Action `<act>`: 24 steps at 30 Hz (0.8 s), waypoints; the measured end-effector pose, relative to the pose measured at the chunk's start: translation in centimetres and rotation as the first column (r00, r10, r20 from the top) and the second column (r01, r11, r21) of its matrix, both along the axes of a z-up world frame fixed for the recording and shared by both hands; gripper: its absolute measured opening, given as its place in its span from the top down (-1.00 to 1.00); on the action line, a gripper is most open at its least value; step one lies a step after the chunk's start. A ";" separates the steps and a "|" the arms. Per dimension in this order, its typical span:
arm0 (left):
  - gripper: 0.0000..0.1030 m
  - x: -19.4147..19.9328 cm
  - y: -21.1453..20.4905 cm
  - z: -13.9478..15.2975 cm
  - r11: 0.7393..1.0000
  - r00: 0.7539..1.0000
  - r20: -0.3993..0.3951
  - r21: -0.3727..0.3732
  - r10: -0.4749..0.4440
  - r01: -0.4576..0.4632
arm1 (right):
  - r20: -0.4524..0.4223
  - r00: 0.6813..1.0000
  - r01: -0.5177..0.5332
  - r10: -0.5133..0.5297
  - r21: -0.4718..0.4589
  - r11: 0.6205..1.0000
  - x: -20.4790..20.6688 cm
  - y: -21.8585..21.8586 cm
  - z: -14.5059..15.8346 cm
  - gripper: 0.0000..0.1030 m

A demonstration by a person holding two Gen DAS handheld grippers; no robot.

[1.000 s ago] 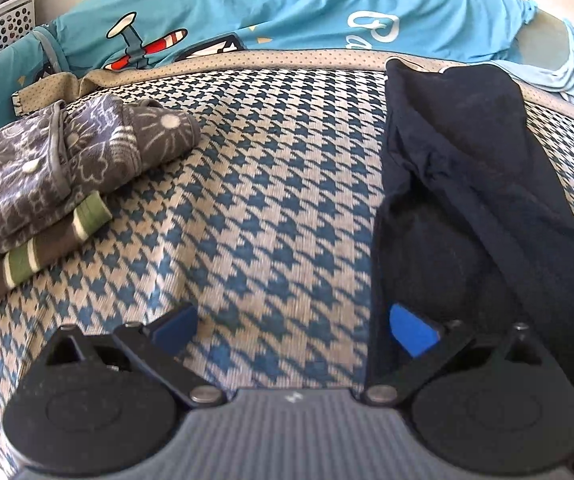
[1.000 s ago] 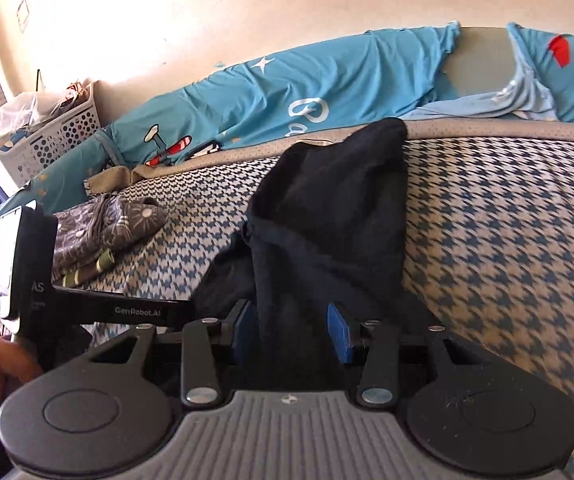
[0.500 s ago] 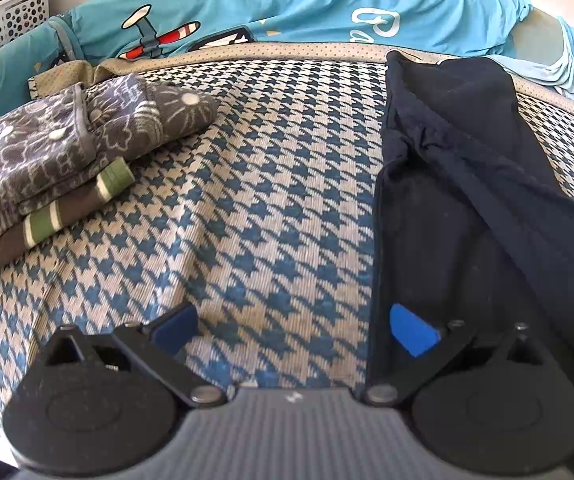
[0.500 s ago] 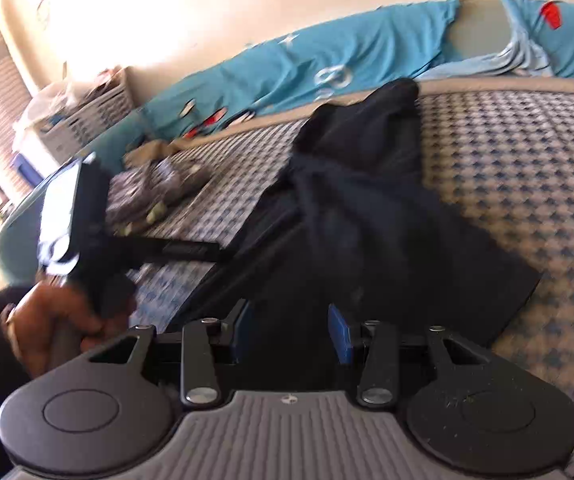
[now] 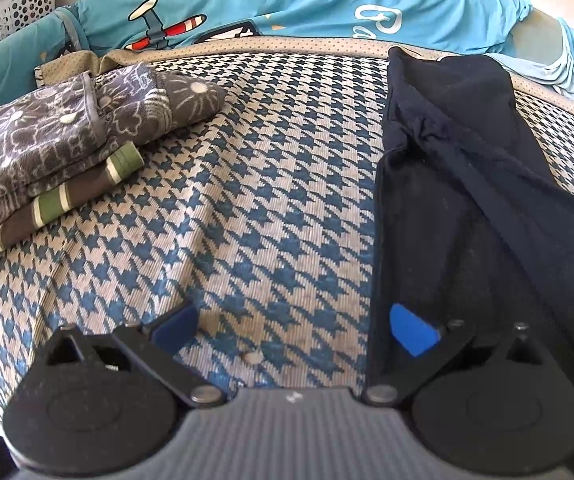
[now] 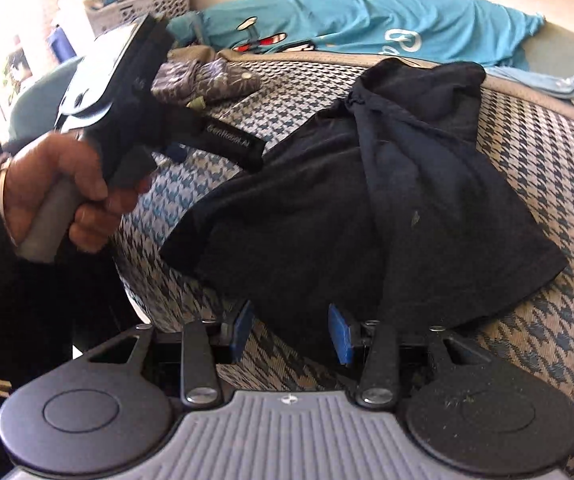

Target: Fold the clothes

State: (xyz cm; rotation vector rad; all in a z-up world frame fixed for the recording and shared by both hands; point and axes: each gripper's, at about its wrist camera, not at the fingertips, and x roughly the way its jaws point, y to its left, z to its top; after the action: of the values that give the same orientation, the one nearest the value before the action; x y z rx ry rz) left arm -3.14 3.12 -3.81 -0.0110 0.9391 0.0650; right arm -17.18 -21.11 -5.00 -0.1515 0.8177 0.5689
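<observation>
The right gripper [image 6: 289, 330] is hovering at the near edge of the mattress [image 6: 535, 344] with its jaws partly apart. The near hem of the black garment [image 6: 367, 216] is lying between the pads, but no pad is visibly pressing on it, so the gripper is judged not to be clamping. This placement is probably lining the jaws up to take the hem for a fold.

The left gripper [image 5: 293, 330] is standing wide open over bare houndstooth mattress, holding nothing. Its right fingertip [image 5: 409, 330] is sitting at the garment's left edge, probably ready to take that side (contact cannot be confirmed). The person's hand [image 6: 59, 196] is gripping its handle.

The black garment is lying on the mattress, partly flattened, with a thick crease running along its length. Its long axis is running from the near edge toward the far edge, the narrower end pointing away toward the blue bedding [image 5: 327, 4].

Farther left, a folded stack of clothes [image 5: 59, 152] is resting well apart from the garment, presumably work already finished. A white basket [image 5: 7, 12] is standing beyond it.
</observation>
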 end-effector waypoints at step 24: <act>-1.00 -0.1 0.5 -0.1 0.999 0.999 0.005 -0.002 0.032 -0.032 | 0.244 0.970 0.091 -0.014 -0.305 0.948 -1.0 1.0 -1.4 0.94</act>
State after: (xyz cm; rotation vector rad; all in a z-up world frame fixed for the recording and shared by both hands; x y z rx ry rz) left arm -3.25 3.62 -3.96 -0.0279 0.9336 0.0937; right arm -18.20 -20.14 -6.36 -0.4814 0.6697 0.3566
